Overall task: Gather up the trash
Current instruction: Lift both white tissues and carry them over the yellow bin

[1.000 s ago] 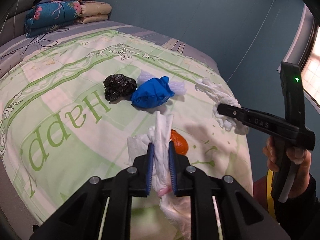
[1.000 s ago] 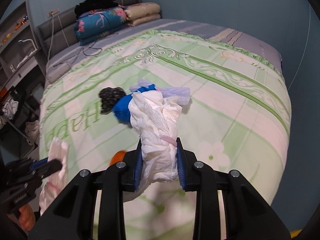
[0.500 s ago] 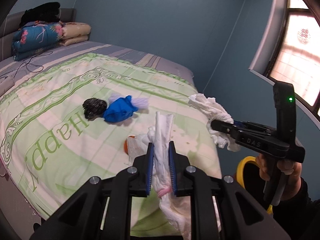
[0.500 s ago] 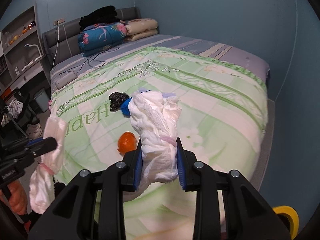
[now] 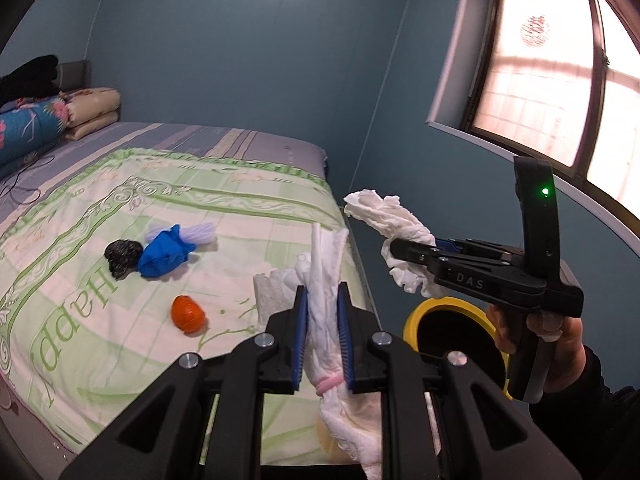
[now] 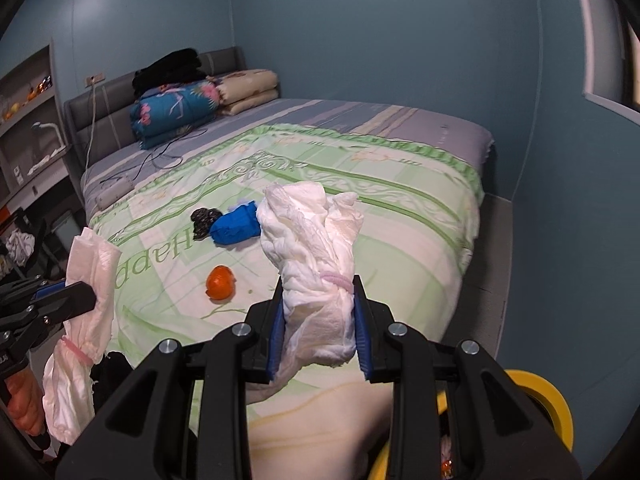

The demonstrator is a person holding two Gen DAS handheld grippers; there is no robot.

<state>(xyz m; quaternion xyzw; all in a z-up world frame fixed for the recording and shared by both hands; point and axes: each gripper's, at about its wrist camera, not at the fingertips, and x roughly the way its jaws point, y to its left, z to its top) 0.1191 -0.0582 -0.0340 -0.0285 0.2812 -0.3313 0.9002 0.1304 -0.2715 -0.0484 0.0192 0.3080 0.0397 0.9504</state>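
My left gripper point(image 5: 323, 332) is shut on a white rolled diaper point(image 5: 326, 264) tied with a pink band; it also shows in the right wrist view point(image 6: 86, 280). My right gripper point(image 6: 318, 330) is shut on a second white rolled diaper point(image 6: 314, 256), which shows in the left wrist view point(image 5: 394, 228). Both are held off the bed's foot, near a yellow-rimmed bin point(image 5: 440, 308) on the floor, also seen at bottom right in the right wrist view point(image 6: 548, 400). On the bed lie an orange wad point(image 5: 187, 314), a blue bundle point(image 5: 164, 256) and a black crumpled bag point(image 5: 122, 254).
The bed point(image 6: 400, 200) has a green patterned cover with folded quilts and pillows point(image 6: 180, 110) at the headboard and a cable point(image 6: 168, 152) on it. Shelves point(image 6: 28, 120) stand at the left. A window point(image 5: 560, 72) is in the teal wall on the right.
Both grippers have pulled back from the bed with their diapers and swung toward its foot. The yellow bin has come into view below them.
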